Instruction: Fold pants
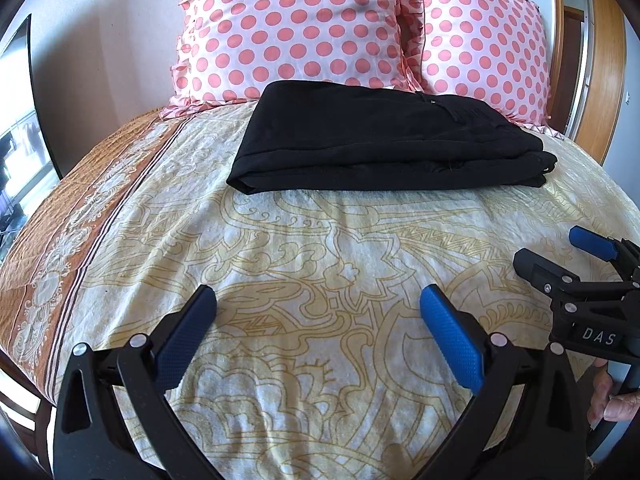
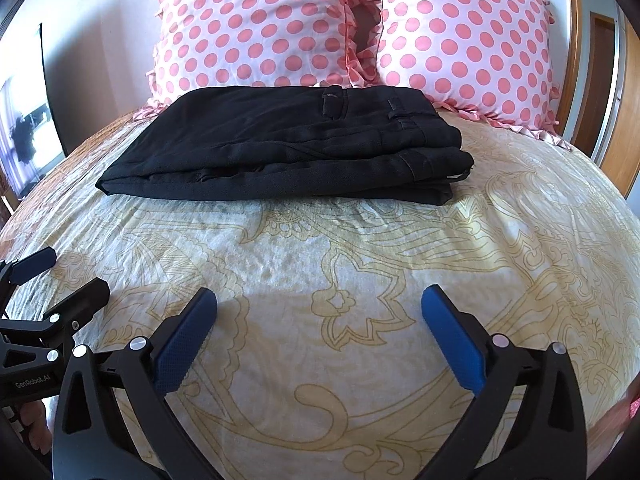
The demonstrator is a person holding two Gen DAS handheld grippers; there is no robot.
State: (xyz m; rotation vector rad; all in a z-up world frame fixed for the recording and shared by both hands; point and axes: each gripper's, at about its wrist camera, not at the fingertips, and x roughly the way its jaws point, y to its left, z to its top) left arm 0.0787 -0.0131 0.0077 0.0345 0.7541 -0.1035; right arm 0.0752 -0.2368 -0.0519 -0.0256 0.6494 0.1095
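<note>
Meanwhile, folded black pants (image 1: 380,140) lie on the bed (image 1: 320,240), both grippers' fingers (image 2: 188,340) spread empty.

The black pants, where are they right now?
The folded pants lie on the bedspread, just in front of the two spotted pillows, beyond both open grippers and touching neither.

From my end the pants (image 2: 280,140) look like matte black woven cloth, no shine. The bedspread (image 2: 360,260) is soft cotton-ish fabric, slightly fuzzy. The pillows (image 2: 256,28) are glossy satin. My gripper pads (image 2: 452,340) are textured blue rubber on matte black plastic arms with shiny metal rivets, and I see varnished wood on the door frame (image 1: 560,40)
</note>
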